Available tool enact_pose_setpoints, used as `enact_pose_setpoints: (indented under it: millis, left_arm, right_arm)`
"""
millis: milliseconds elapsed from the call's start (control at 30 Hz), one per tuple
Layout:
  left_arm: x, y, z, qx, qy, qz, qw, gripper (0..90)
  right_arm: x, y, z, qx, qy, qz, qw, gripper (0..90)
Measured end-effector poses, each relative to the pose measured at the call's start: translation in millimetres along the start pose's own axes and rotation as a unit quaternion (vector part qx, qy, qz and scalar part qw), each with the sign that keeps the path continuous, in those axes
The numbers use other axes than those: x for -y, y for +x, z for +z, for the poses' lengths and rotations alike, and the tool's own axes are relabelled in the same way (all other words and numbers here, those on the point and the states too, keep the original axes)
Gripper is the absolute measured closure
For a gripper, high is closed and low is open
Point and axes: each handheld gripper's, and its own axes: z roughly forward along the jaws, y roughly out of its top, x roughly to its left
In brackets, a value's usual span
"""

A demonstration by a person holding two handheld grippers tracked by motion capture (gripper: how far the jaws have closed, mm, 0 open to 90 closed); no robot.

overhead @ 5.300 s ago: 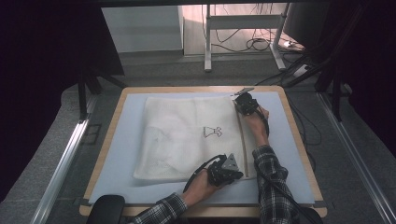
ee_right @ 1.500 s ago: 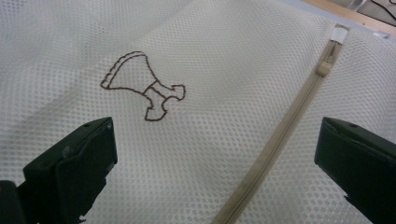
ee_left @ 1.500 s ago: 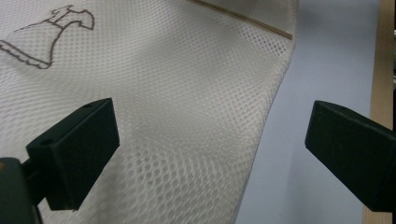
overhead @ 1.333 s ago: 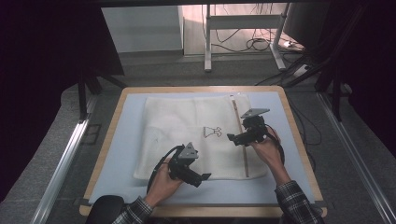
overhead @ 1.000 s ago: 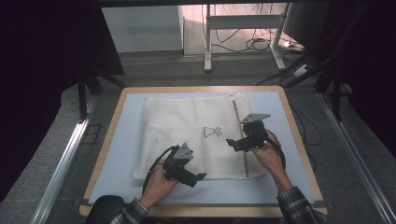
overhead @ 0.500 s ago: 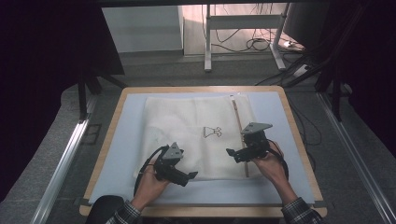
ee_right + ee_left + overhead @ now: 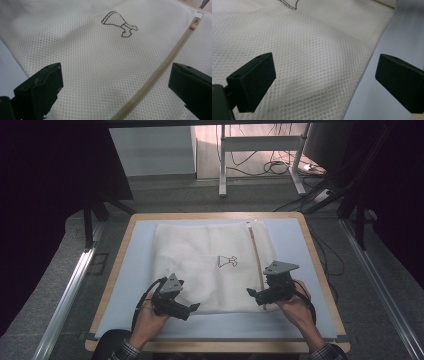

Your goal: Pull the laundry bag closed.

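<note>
Grippers now sit at the near edge: your left gripper [image 7: 192, 308] and right gripper [image 7: 251, 293] have pulled back, jaws apart, holding nothing, so the mesh bag [image 7: 210, 265] waits for a grasp.

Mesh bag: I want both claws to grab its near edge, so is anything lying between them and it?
Nothing visible. The left claw and right claw hang open at the mesh bag, bare mesh between their jaws.

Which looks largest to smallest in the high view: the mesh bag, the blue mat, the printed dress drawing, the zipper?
1. Blue mat, spanning most of the table.
2. Mesh bag, lying on the mat.
3. Zipper, a long thin strip on the bag.
4. Dress drawing, a small mark.
</note>
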Motion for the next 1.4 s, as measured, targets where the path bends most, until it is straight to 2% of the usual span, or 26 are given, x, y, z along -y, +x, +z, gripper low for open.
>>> enact_pose_setpoints:
  millis: [267,800,1133,1400]
  left_arm:
    - [7.9,4.1,-13.5,-0.011,-0.006,-0.006,0.9999,2.8]
    - [32.4,11.8,-41.2,-0.029,-0.021,-0.040,0.9986,3.1]
    - [47.2,14.6,-54.1,-0.036,-0.024,-0.054,0.9976,3.2]
    - [57.7,18.4,-62.9,-0.039,-0.028,-0.068,0.9965,3.2]
  right_arm:
    - [10.6,6.4,-13.8,0.004,-0.004,-0.003,1.0000,0.0]
    - [30.9,11.3,-39.5,0.027,0.001,-0.006,0.9996,0.0]
    - [51.6,10.4,-55.8,0.038,0.009,0.012,0.9992,0.0]
    - [66.9,9.2,-65.6,0.052,0.027,0.022,0.9980,0.0]
